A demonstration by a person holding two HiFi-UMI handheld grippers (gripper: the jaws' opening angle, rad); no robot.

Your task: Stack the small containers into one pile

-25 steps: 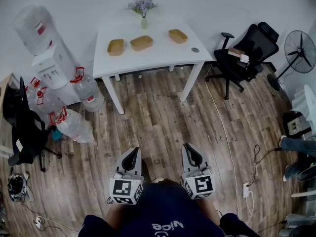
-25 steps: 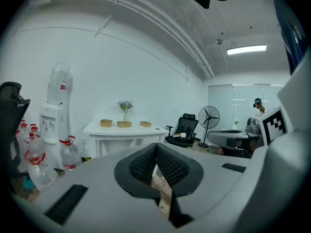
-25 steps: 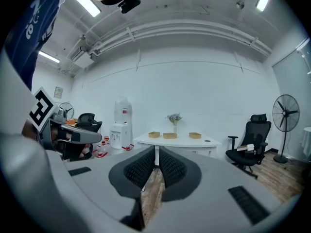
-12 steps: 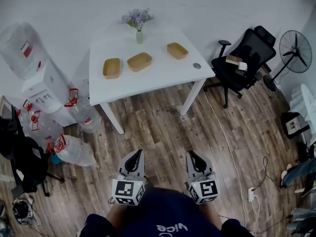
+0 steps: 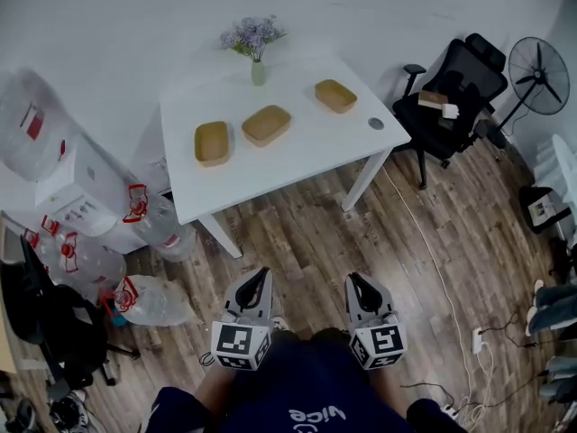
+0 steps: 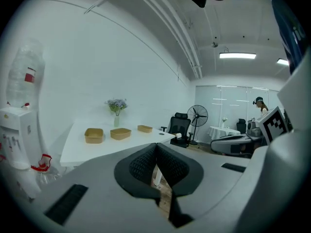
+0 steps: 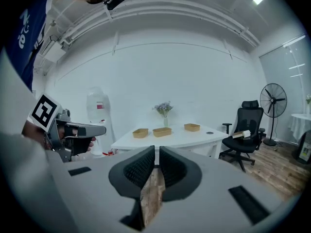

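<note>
Three containers (image 5: 267,124) apart on table (image 5: 306,156) — nearer now | left tongs (image 5: 259,276), right tongs (image 5: 358,281) pressed together, empty | I'm still approaching.

- small containers (image 5: 266,124) — three, all tan-brown
- table (image 5: 306,156) — plain white
- flowers (image 5: 251,34) — pale purple, in a pale green vase (image 5: 258,72)
- floor (image 5: 306,233) — brown wood planks with streaked grain
- office chair (image 5: 455,97) — black
- water bottles (image 5: 153,300) — clear, with red labels and handles
- left gripper (image 5: 260,276) and right gripper (image 5: 356,280) — grey bodies, black ribbed jaws, cubes in black-and-white squares
- shirt (image 5: 297,395) — dark navy with white lettering
</note>
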